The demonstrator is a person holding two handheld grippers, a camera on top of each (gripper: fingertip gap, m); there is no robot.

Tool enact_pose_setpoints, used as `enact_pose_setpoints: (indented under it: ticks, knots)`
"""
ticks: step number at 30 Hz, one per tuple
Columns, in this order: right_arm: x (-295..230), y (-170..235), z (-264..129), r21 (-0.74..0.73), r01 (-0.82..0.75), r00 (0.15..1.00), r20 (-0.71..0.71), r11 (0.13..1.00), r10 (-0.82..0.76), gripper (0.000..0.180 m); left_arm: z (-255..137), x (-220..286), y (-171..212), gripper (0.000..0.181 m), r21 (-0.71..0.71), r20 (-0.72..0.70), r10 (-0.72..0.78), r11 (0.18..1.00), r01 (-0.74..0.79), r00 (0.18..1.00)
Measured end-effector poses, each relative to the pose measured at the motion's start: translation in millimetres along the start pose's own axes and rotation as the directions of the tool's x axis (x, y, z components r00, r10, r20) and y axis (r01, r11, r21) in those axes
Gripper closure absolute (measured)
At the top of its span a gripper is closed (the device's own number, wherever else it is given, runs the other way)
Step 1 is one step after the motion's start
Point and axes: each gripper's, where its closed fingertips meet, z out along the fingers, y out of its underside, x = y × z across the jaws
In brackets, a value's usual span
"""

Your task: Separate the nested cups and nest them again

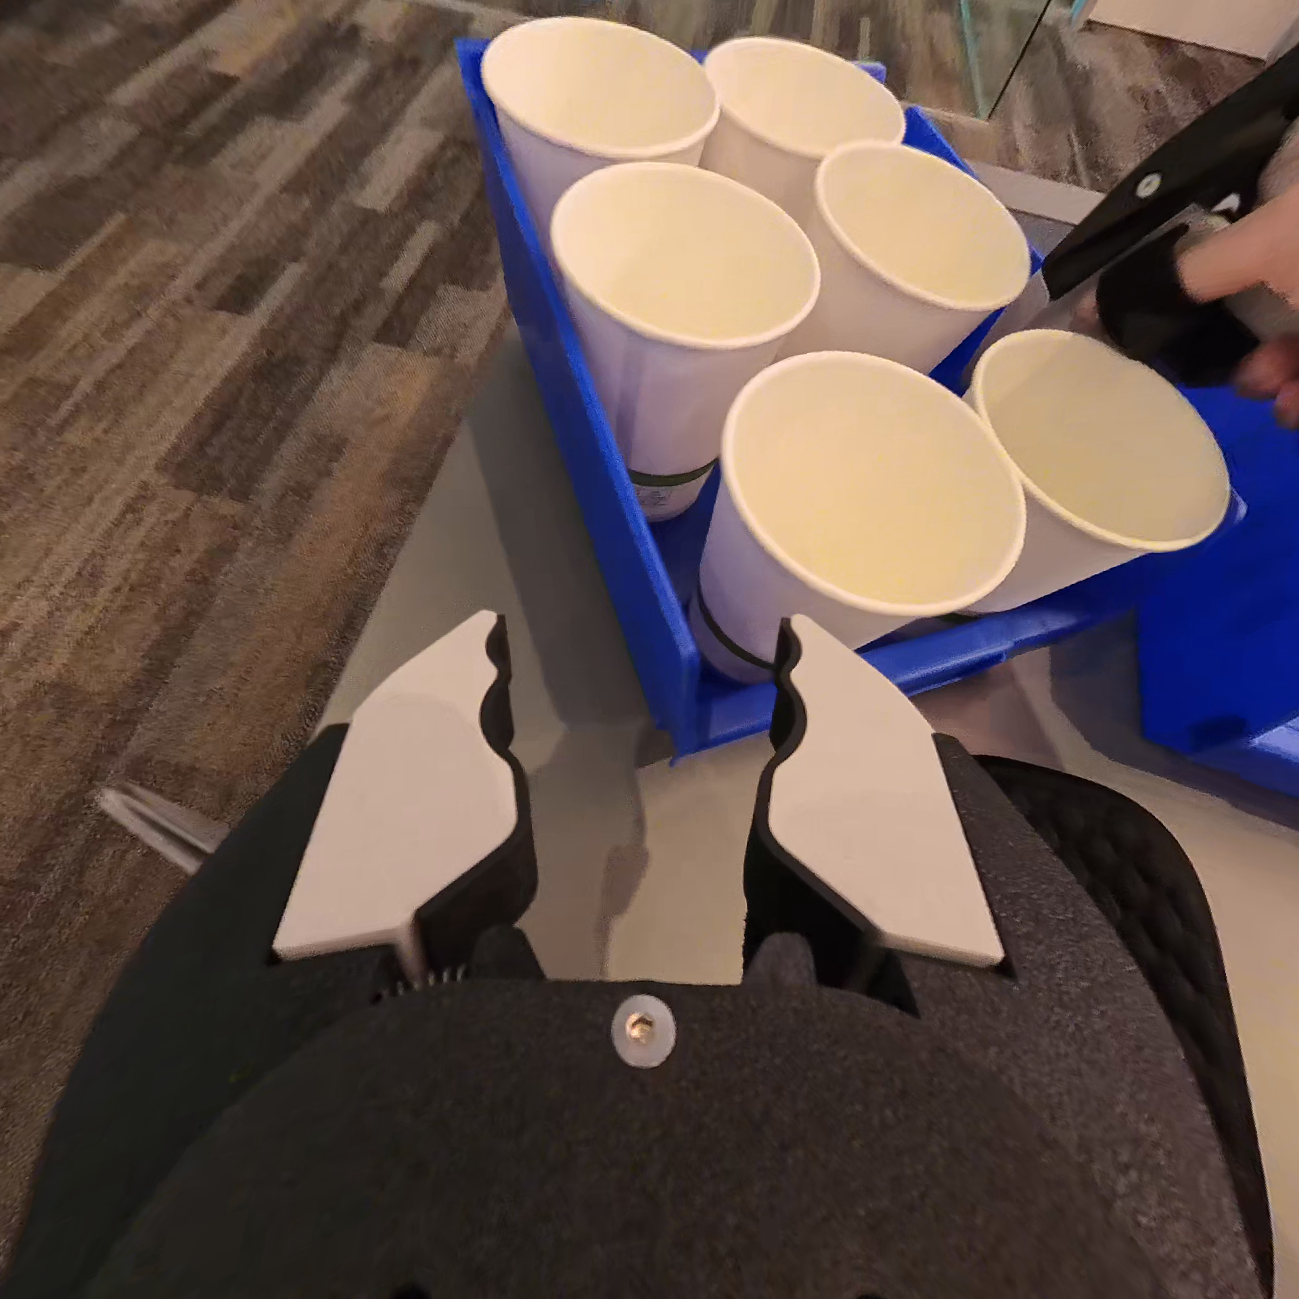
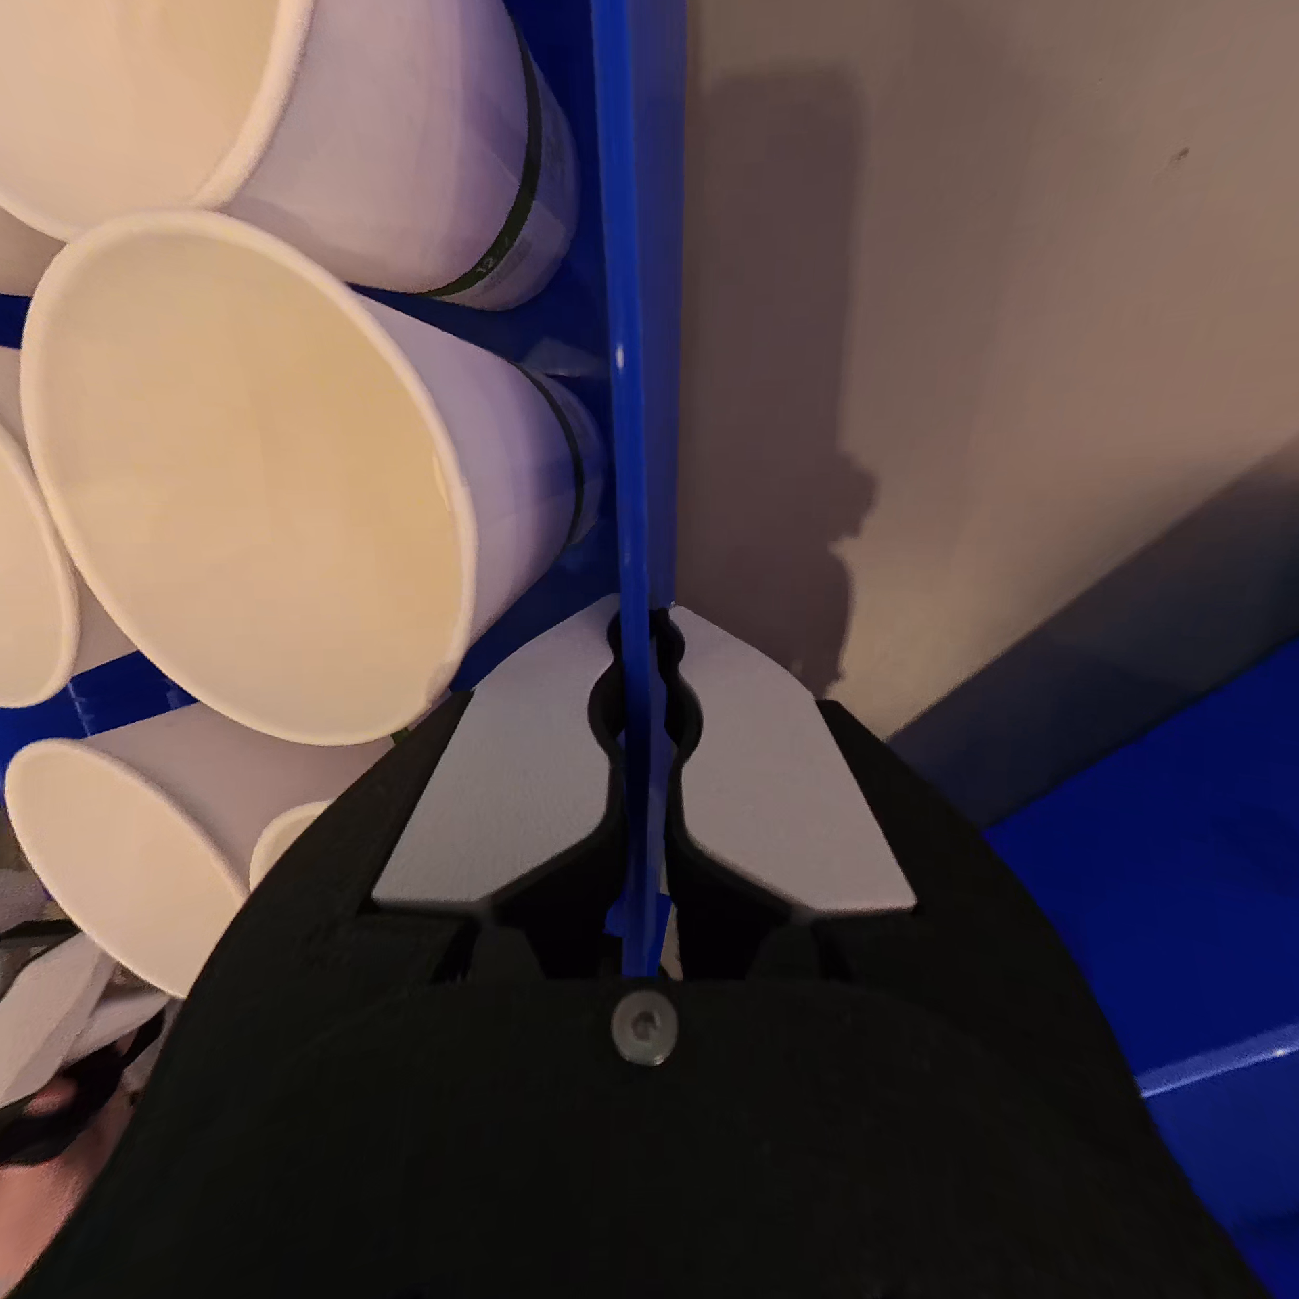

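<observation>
- Left wrist view showed our left gripper (image 1: 641, 636) released, its fingers spread wide with nothing between them, over the grey table (image 1: 597, 879).
- Just ahead of it sat a blue tray (image 1: 618, 506) holding six white paper cups (image 1: 685, 256), all standing singly with mouths up.
- The nearest cup (image 1: 871, 485) stood just beyond our right fingertip.
- Farther off to the right, a hand (image 1: 1244, 281) held our other gripper at the tray's far side.
- From the right wrist view, our right gripper (image 2: 643, 618) was clenched on the tray's thin blue wall (image 2: 632, 422).
- Cups (image 2: 246, 478) crowded to its left, and a second blue bin (image 2: 1139, 914) lay to its right.
</observation>
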Motion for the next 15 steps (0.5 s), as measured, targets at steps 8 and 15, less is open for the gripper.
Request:
enact_pose_setpoints:
  ticks: [8, 15]
  knots:
    - [1.3, -15.4, -17.2, 0.132, 0.125, 0.992, -0.008, 0.983, -0.125, 0.164, 34.4, -2.3, 18.8, 0.119, -0.088, 0.029, 0.031, 0.996, -0.028, 0.999]
    - [46.7, -37.4, -118.0, 0.404, 0.401, 0.897, -0.355, 0.822, -0.262, 0.144, 52.5, -9.1, 27.3, 0.128, -0.120, 0.053, 0.069, 0.991, -0.062, 0.996]
